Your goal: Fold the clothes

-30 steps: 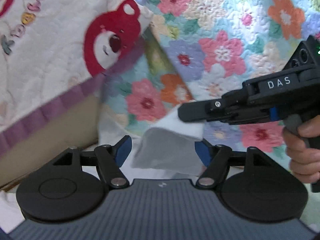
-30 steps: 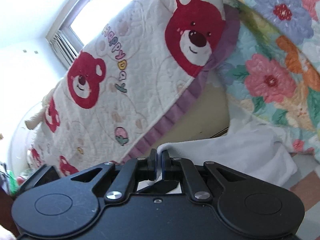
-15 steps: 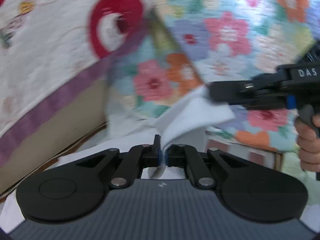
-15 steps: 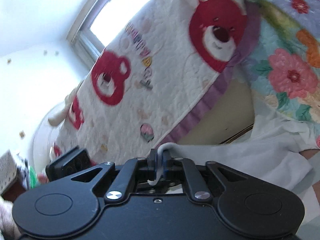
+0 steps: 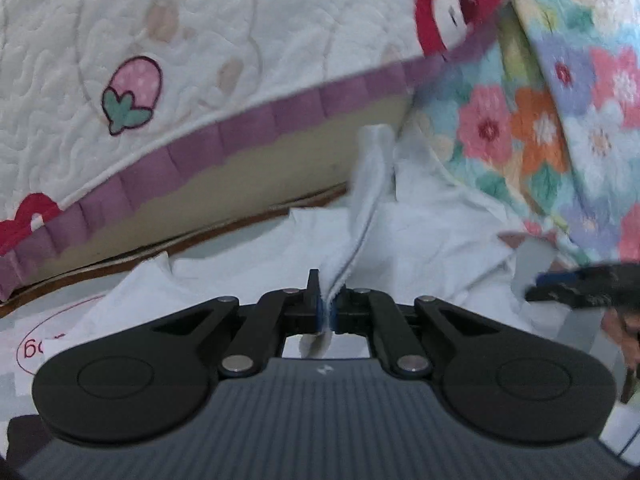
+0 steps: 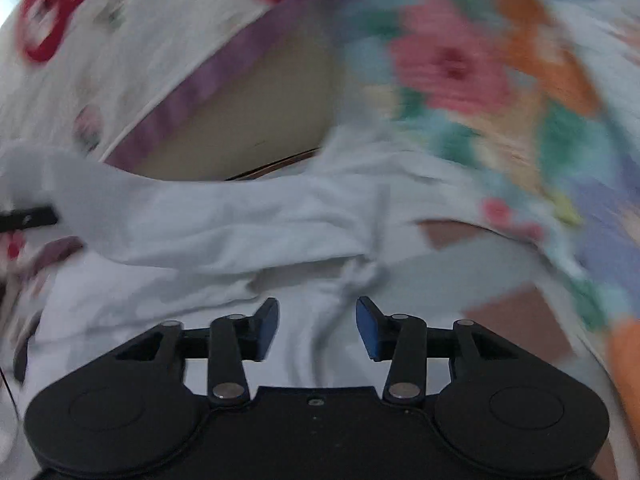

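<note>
1. Left gripper (image 5: 327, 312): jaws closed on a hem of the white garment (image 5: 420, 240). The pinched edge runs up and away from the fingers as a narrow raised ridge, ending near the bed base.
2. Right gripper (image 6: 317, 326): jaws spread apart, blue pads (image 6: 267, 326) visible on both sides, nothing between them. White cloth lies just past the fingertips and below them.
3. The garment is spread low in front of both grippers, crumpled, with several loose folds. In the right wrist view it stretches across the frame as a wide band, with one end lifted at far left.
4. The right wrist view is heavily motion-blurred, so fine edge detail there is unreadable.
5. Boundaries: bear quilt (image 5: 200, 60) with purple frill trim hangs over the beige bed side (image 5: 280, 168) behind the garment. Floral quilt (image 5: 560, 120) drapes down on the right, its lower edge touching or overlapping the cloth; cannot tell which.
6. Open room: a strip of tiled floor (image 6: 500, 316) shows to the right of the garment, under the floral quilt's edge.
7. In the left wrist view the other gripper's dark body sits at far right, low, just beside the garment's right edge, with part of the holding hand (image 5: 622, 328) below it.
</note>
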`<state>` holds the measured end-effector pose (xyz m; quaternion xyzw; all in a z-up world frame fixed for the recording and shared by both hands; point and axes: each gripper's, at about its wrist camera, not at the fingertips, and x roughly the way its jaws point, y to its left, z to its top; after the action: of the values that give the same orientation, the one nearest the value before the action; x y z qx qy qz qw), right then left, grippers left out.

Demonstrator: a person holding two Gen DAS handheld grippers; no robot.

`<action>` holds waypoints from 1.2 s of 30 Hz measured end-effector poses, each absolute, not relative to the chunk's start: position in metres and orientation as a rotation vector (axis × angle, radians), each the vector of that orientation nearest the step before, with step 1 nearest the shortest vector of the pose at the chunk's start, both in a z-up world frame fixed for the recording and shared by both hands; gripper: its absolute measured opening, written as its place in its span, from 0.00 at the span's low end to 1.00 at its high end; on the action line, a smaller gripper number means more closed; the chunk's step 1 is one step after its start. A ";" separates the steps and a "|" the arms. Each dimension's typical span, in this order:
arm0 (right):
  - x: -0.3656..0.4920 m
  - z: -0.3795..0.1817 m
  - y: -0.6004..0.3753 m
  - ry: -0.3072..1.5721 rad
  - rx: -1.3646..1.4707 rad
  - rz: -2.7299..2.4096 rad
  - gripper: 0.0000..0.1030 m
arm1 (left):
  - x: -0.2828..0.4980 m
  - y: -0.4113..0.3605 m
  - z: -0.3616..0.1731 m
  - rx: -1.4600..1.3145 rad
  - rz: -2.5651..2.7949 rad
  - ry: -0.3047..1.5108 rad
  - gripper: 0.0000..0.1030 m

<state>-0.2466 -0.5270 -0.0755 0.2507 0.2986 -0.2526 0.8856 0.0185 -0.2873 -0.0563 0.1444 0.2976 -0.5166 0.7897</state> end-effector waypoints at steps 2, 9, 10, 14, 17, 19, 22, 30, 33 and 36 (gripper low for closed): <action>-0.228 -0.087 -0.534 0.662 0.527 -0.561 0.56 | 0.018 -0.285 -0.059 0.267 -1.109 0.654 0.03; -0.196 -0.109 -0.537 0.675 0.478 -0.708 0.57 | 0.056 -0.250 -0.031 0.116 -1.014 0.586 0.03; -0.196 -0.109 -0.536 0.670 0.464 -0.705 0.56 | 0.060 -0.240 -0.027 0.105 -1.003 0.560 0.03; -0.198 -0.111 -0.535 0.654 0.431 -0.702 0.56 | 0.078 -0.208 -0.040 0.091 -0.954 0.650 0.03; -0.198 -0.112 -0.532 0.656 0.405 -0.703 0.55 | 0.073 -0.195 -0.068 0.132 -0.945 0.731 0.03; -0.194 -0.112 -0.531 0.664 0.376 -0.704 0.55 | 0.069 -0.187 -0.077 0.147 -0.935 0.730 0.03; -0.194 -0.111 -0.529 0.660 0.353 -0.699 0.49 | 0.082 -0.176 -0.072 0.048 -0.904 0.735 0.03; -0.203 -0.112 -0.535 0.652 0.377 -0.650 0.39 | 0.095 -0.162 -0.085 0.122 -0.936 0.853 0.03; -0.203 -0.113 -0.534 0.649 0.374 -0.652 0.39 | 0.097 -0.154 -0.100 0.149 -0.933 0.897 0.03; -0.199 -0.112 -0.529 0.671 0.319 -0.655 0.39 | 0.103 -0.143 -0.114 0.067 -0.921 0.981 0.03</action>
<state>-0.1994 -0.5290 -0.1124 0.1531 0.3219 -0.3144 0.8798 0.1026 -0.1431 -0.1142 0.0309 0.4540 -0.4265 0.7816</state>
